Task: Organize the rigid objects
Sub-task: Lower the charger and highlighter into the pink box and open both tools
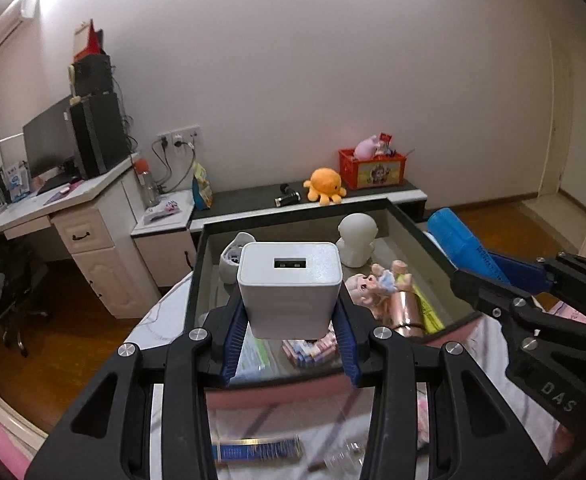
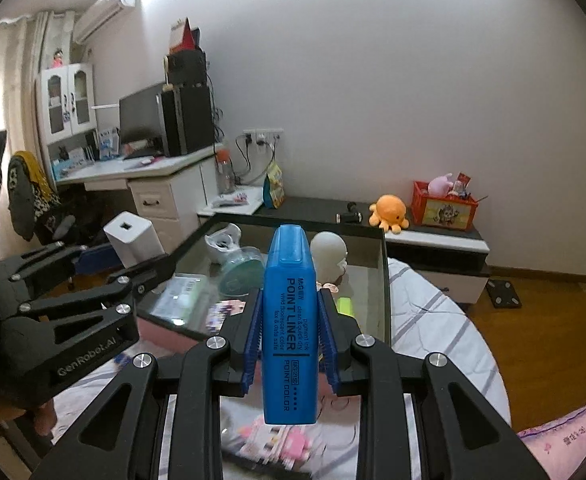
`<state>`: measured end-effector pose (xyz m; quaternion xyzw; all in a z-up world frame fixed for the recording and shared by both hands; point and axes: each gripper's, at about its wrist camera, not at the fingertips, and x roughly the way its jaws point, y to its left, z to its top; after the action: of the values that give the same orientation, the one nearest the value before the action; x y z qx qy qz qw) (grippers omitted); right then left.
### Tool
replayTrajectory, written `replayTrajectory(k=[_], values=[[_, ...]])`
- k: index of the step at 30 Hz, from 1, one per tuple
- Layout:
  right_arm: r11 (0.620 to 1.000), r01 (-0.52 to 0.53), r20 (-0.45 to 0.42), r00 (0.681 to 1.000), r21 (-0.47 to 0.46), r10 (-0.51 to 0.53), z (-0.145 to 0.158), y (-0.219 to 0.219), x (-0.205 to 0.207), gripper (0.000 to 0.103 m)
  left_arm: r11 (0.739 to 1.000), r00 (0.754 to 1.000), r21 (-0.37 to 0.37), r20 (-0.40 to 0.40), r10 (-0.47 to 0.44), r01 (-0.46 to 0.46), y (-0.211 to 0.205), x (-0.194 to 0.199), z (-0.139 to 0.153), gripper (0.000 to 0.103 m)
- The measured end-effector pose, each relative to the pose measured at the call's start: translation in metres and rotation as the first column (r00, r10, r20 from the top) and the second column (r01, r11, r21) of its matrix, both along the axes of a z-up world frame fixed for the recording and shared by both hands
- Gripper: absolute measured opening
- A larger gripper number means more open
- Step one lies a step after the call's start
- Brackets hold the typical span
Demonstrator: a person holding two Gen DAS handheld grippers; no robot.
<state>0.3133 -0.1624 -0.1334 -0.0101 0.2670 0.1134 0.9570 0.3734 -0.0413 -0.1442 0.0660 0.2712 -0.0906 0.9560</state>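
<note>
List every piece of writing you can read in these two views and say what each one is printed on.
"POINT LINER": blue highlighter held in the right gripper.
"POINT COLOR": same highlighter, lower on its barrel.
"vivid fluorescent color": same highlighter, small print; the lines beside it are too small to be sure of.
"GenRobot.AI": left gripper body, seen from the right wrist.
"DAS": right gripper body, seen from the left wrist; the rest is cut off.
White charger: no text.
Red crate: picture only, unreadable.

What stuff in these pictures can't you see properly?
- Left wrist view: the white charger in the left gripper hides part of the tray behind it.
- Left wrist view: the blue strip on the bed is too blurred to read.
- Right wrist view: the blue highlighter in the right gripper covers part of the white figure.
- Right wrist view: pink cards are blurred.
</note>
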Motion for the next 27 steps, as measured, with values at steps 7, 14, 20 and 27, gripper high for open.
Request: replayTrajectory(k=[7,14,20,27], values=[[0.999,0.008,-0.084,0.996,-0.034,-0.011,-0.023,-0.004,0.043,0.027,0.999,0.998,0.037,-0.054,0.011,-0.009,-0.001,0.047,-0.016,0.040],[0.998,0.020,-0.157,0.987,-0.054,-0.028,-0.046,-0.004,0.071,0.028,0.998,0.991,0.061,-0.135,0.015,-0.007,-0.002,0.074,-0.042,0.041],[0.999,0.028,-0.127,0.991,-0.043,-0.033,-0.038,-0.008,0.064,0.061,1.000,0.994,0.018,-0.107,0.022,-0.020,0.012,0.063,-0.037,0.069],[0.999,0.045,-0.038,0.998,0.002,-0.045,-0.003,-0.015,0.028,0.083,0.998,0.998,-0.026,-0.001,0.062,-0.062,0.036,0.010,0.004,0.103]])
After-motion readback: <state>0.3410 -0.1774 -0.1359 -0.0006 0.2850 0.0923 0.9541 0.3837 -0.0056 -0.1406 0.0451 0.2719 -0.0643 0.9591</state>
